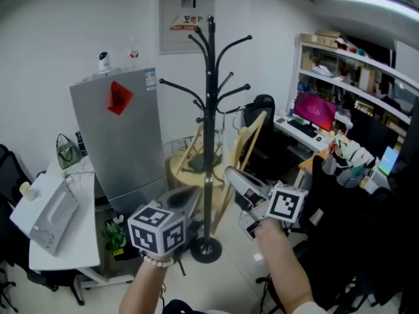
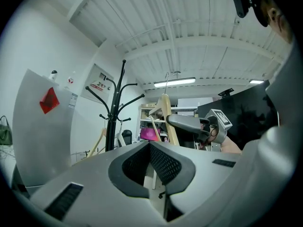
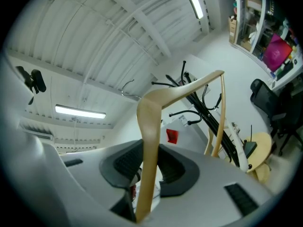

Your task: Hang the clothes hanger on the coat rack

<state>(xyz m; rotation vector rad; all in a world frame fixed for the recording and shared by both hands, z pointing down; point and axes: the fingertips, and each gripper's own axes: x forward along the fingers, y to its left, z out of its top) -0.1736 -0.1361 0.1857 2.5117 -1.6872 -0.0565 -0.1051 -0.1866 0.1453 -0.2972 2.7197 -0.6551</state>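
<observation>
The black coat rack (image 1: 209, 110) stands on the floor in the middle of the head view, its curved arms spread at several heights. My right gripper (image 1: 232, 176) is shut on one arm of a pale wooden clothes hanger (image 1: 253, 137), which it holds up just right of the pole. In the right gripper view the hanger (image 3: 150, 141) runs up from between the jaws, its wire hook (image 3: 127, 87) at the top, the rack (image 3: 208, 111) beyond it. My left gripper (image 1: 188, 199) sits shut and empty (image 2: 149, 145) left of the pole.
A second wooden hanger (image 1: 190, 150) hangs low on the rack, over a round wooden table (image 1: 180, 170). A grey fridge (image 1: 124, 142) and a white table (image 1: 62, 241) stand to the left. A black chair (image 1: 263, 107), a desk and shelves (image 1: 347, 64) fill the right.
</observation>
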